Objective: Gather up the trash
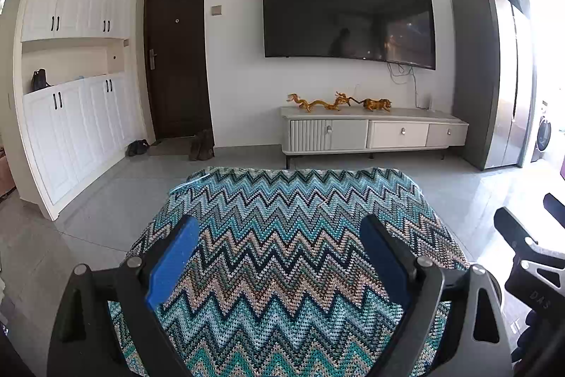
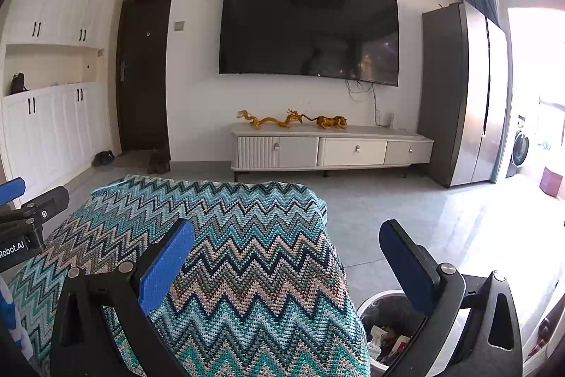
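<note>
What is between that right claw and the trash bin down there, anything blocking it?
Nothing visible blocks it. The right gripper hangs open and empty, with the trash bin just below its right finger, beside the edge of the zigzag blanket. The bin's mouth is uncovered, with trash already inside. No loose trash shows on the blanket.

text "Robot.AI" | white letters on the black body of the left hand-held gripper [image 2: 21, 235], at the left edge of the right wrist view | text "DAS" | faint, tilted, on the black body of the right hand-held gripper [image 1: 529, 257], at the right edge of the left wrist view | nothing else readable
</note>
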A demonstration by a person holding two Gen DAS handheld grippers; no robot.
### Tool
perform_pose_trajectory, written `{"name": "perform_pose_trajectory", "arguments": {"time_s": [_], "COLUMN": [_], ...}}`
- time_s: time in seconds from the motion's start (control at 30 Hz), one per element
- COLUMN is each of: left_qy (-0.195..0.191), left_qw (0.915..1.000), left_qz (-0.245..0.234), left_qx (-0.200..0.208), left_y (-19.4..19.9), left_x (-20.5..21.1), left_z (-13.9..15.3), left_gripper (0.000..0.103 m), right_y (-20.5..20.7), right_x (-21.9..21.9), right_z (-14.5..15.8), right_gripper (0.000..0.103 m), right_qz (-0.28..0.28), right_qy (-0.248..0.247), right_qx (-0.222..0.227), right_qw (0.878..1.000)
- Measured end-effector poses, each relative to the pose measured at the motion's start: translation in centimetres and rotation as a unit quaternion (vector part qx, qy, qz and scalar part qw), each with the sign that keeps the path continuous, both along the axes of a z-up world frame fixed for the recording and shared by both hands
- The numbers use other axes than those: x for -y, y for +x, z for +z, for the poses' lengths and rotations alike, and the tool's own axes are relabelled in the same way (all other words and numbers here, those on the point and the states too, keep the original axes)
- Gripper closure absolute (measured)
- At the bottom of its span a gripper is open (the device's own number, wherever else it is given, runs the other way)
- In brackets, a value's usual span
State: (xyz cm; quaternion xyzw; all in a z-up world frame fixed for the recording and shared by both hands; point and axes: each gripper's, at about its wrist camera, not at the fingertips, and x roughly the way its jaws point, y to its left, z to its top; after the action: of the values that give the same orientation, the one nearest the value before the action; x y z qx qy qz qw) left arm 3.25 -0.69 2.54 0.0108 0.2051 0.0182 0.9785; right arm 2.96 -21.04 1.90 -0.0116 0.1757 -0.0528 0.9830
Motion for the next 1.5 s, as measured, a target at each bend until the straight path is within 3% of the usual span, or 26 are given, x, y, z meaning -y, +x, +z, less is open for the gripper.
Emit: {"name": "perform_pose_trajectory", "arguments": {"time_s": [1.5], "left_qy": [-0.001], "left_qw": [0.9999], "left_qz": [-0.013], "left_qx": [-0.008], "left_y": [0.4], "left_x": [0.3], "left_z": [-1.0], "left_gripper": [0.01], "right_y": [0.3], "right_x": [-1.1], "right_z": [-0.5], "right_gripper": [0.0], "right_qz": [-0.013], "right_qy": [0.001], "right_qx": [-0.006], "right_qw": [1.0]}}
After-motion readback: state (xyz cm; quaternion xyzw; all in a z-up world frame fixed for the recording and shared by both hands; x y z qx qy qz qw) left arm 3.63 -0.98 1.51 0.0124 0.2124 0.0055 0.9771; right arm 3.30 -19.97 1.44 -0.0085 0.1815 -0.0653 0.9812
